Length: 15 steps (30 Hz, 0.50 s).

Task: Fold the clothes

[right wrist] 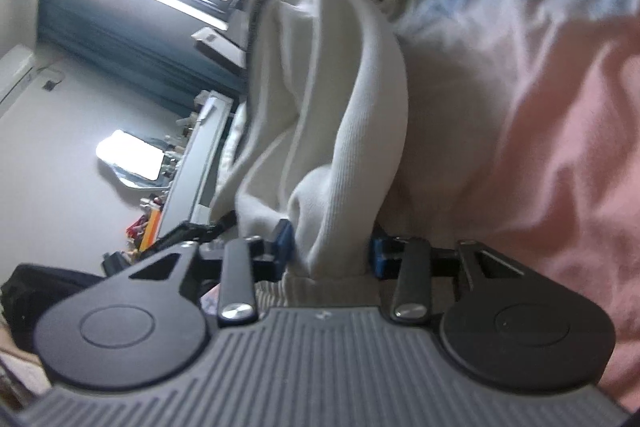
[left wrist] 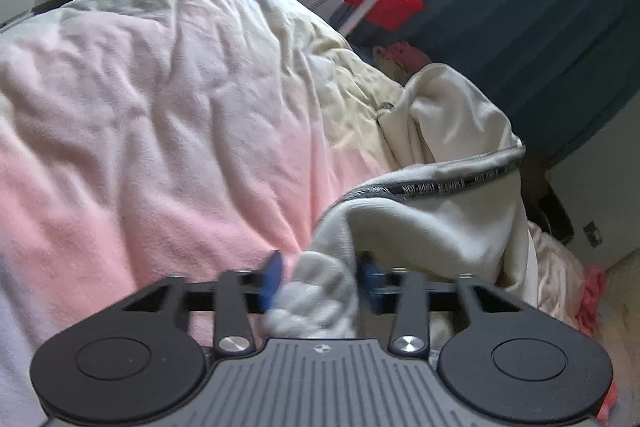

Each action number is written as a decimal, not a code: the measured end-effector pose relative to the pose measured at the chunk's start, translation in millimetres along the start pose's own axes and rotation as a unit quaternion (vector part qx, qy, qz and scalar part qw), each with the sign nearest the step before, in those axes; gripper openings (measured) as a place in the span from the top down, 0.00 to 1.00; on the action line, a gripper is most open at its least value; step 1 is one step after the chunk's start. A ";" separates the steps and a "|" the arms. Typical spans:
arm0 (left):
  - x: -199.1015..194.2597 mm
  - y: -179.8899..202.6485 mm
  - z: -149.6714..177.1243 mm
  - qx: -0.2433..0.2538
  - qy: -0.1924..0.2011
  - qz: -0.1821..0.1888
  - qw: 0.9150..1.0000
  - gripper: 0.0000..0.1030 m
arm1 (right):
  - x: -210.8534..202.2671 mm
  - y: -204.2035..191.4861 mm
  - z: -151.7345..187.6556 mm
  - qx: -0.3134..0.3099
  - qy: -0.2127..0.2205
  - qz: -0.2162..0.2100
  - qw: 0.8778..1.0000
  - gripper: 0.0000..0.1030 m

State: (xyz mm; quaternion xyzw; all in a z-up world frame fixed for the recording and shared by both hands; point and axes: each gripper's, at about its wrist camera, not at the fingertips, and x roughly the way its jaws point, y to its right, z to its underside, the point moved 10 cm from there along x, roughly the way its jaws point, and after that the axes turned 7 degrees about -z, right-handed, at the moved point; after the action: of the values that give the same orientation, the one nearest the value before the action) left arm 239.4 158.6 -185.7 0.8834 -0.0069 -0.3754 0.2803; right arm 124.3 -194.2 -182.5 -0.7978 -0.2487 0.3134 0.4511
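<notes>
1. My left gripper [left wrist: 320, 279] is closed on a bunched, ribbed part of the cream garment [left wrist: 448, 187]; the blue pads [left wrist: 272, 277] press the cloth from both sides.
2. From this grip the garment runs forward and to the right, over the pink blanket [left wrist: 160, 147]. Its dark printed neck tape [left wrist: 440, 185] crosses just ahead of my fingers, so I judge this hold to be near the collar.
3. My right gripper [right wrist: 330, 247] is likewise clamped on the same garment [right wrist: 340, 107], with a thick fold of cloth filling the gap between its blue pads [right wrist: 284, 239].
4. From here the cloth rises straight ahead along the finger axis, the blanket [right wrist: 540, 107] lying to its right.
5. Governing relation: the garment hangs between my two grips, neither nearer than the other. I judge that the next move depends on drawing the grips apart along that span to spread the cloth flat on the blanket.
</notes>
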 end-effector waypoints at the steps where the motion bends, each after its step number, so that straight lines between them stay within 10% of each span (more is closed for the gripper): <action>1: -2.6 -0.8 -3.4 -0.002 0.007 -0.003 1.000 0.76 | -1.4 -4.7 2.0 0.000 0.005 -0.003 1.000 0.67; 9: -48.6 4.7 -84.0 0.012 0.107 -0.052 0.993 0.84 | 14.9 -70.1 37.8 -0.021 0.020 -0.034 0.999 0.72; 15: -83.1 -29.9 -196.8 0.031 0.172 -0.152 0.973 0.85 | 106.5 -144.1 84.1 -0.032 -0.026 -0.106 0.993 0.73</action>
State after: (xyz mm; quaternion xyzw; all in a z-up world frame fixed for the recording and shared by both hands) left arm 305.1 298.8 -35.5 0.9336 0.1642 -0.2560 0.1895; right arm 119.4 -6.8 -119.1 -0.7727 -0.3536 0.2758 0.4493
